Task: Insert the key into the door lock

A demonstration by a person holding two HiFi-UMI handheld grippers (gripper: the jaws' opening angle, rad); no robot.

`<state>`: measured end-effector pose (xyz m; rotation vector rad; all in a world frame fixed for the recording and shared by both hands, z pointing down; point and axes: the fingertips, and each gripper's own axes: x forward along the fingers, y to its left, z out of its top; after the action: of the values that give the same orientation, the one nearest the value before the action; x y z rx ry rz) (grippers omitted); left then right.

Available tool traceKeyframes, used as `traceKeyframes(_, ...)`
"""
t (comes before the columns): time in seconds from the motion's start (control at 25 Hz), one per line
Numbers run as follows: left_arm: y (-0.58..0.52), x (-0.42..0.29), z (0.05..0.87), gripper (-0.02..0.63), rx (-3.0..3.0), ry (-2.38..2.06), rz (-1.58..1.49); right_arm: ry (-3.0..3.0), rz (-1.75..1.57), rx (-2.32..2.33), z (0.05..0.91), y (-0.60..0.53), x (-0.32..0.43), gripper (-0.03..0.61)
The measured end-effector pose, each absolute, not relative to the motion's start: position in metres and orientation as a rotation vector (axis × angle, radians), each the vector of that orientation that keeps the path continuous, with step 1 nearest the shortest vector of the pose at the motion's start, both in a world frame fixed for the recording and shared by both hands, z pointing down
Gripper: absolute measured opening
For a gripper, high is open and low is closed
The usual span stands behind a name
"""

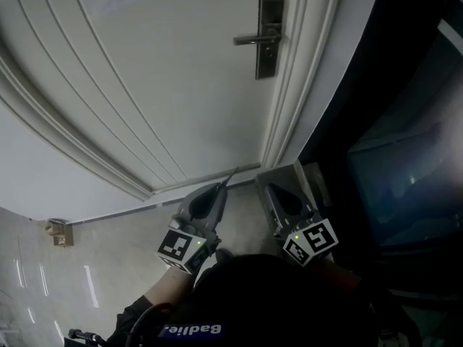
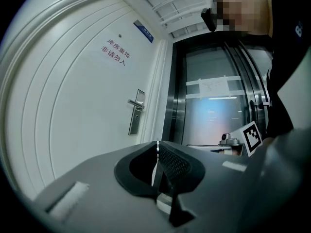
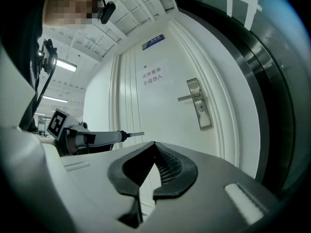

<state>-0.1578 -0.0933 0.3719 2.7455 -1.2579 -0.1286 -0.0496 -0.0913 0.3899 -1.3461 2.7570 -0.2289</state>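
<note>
- Ahead of the person: one white door [image 1: 145,85] with one lock plate [image 1: 269,38] and lever handle.
- Two grippers, well apart from the lock: left gripper [image 2: 157,147] clamped on the one key [image 2: 155,171]; right gripper [image 3: 154,147] jaws together, empty.

Free space ahead up to door [image 1: 145,85] and lever handle [image 1: 253,40].
</note>
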Motion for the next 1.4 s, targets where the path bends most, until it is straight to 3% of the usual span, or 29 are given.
traceKeyframes(0.32, -0.146, -0.173, 0.376, 0.031, 2.769, -1.175, -0.127, 2.675, -0.210, -1.501, 0.385, -0.138, -0.051, 0.005)
traceKeyframes(1.4, -0.291, -0.056, 0.334, 0.031, 2.705, -1.574, 0.058, 2.756, -0.229, -1.200, 0.378, -0.294, 0.069, 0.005)
